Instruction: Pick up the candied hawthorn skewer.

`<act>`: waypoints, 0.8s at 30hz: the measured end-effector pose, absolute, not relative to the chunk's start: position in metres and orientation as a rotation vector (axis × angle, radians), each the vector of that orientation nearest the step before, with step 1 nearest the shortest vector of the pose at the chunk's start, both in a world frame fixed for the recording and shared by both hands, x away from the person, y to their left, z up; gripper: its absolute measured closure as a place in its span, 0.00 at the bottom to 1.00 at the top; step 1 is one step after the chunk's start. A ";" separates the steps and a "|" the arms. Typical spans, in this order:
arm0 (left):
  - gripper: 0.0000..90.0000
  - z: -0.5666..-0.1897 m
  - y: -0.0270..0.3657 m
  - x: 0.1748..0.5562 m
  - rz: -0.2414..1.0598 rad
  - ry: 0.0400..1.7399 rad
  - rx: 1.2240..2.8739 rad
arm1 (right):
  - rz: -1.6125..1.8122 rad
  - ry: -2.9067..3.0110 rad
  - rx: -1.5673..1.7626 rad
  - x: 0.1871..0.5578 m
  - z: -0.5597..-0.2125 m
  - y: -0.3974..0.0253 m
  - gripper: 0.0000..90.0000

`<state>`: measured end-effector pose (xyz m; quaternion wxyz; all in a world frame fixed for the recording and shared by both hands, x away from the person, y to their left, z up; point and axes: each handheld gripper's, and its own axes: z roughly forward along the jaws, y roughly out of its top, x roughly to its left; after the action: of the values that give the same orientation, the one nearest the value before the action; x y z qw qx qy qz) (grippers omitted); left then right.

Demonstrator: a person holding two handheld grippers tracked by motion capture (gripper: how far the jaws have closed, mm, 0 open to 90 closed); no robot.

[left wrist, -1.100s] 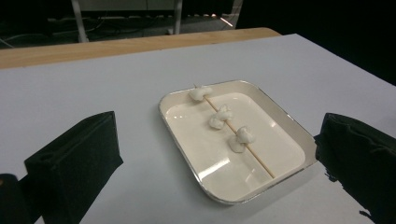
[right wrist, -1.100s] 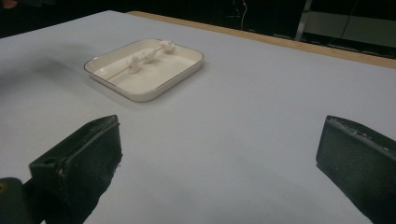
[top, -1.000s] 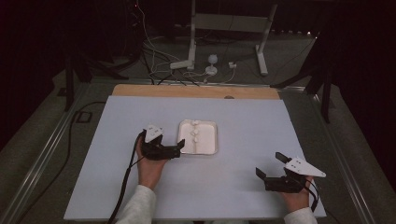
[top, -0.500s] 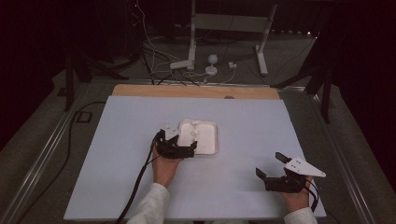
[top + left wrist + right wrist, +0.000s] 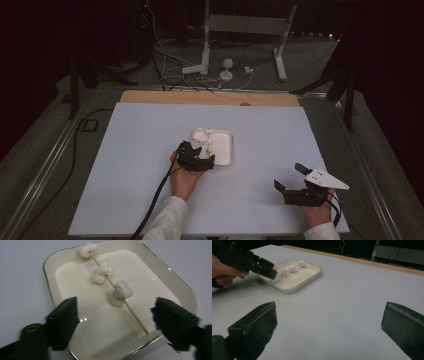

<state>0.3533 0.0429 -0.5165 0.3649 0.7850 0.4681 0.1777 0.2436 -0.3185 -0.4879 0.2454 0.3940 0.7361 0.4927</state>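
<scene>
right gripper (image 5: pixel 290 177): near right corner of the table, resting low over the mat, jaws spread wide, nothing between them. In the right gripper view (image 5: pixel 329 325) only bare mat shows between the jaws.
right hand (image 5: pixel 316 212): wrapped on the grip at the table's near edge; grey three-cornered plate on top.
left hand (image 5: pixel 184 179): mid-table, white sleeve behind it, black cable trailing back to the near edge.
left gripper (image 5: pixel 196 157): at the near left edge of the tray, jaws wide apart, holding nothing. In the left gripper view (image 5: pixel 113 315) the jaws straddle the tray's near rim, skewer's bare end between them, not touched.
tray (image 5: pixel 175 291): cream, rounded square, shallow, flat on the mat near table centre.
skewer (image 5: pixel 132 312): thin wooden stick lying diagonally inside the tray, far end at the far rim.
dough lumps (image 5: pixel 122 290): three white soft pieces threaded on the skewer, spaced apart.
mat (image 5: pixel 150 135): pale sheet covering the table.
wood strip (image 5: pixel 210 97): along the mat's far edge.
floor beyond: cables and a metal stand (image 5: pixel 207 40).
</scene>
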 end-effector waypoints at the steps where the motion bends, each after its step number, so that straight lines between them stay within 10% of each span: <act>1: 0.32 -0.517 0.042 0.353 0.469 1.196 2.045 | 1.345 2.009 1.075 0.244 -0.488 -0.319 0.00; 16: 0.96 -0.514 0.055 0.362 0.359 1.329 2.058 | 1.341 2.017 1.076 0.244 -0.489 -0.318 0.00; 24: 1.00 -0.510 0.058 0.361 0.292 1.311 2.035 | 1.338 2.017 1.078 0.244 -0.489 -0.319 0.00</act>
<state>0.3606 0.0578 -0.5097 0.3444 0.7835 0.5048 0.1126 0.2445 -0.3189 -0.4888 0.2435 0.3945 0.7383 0.4899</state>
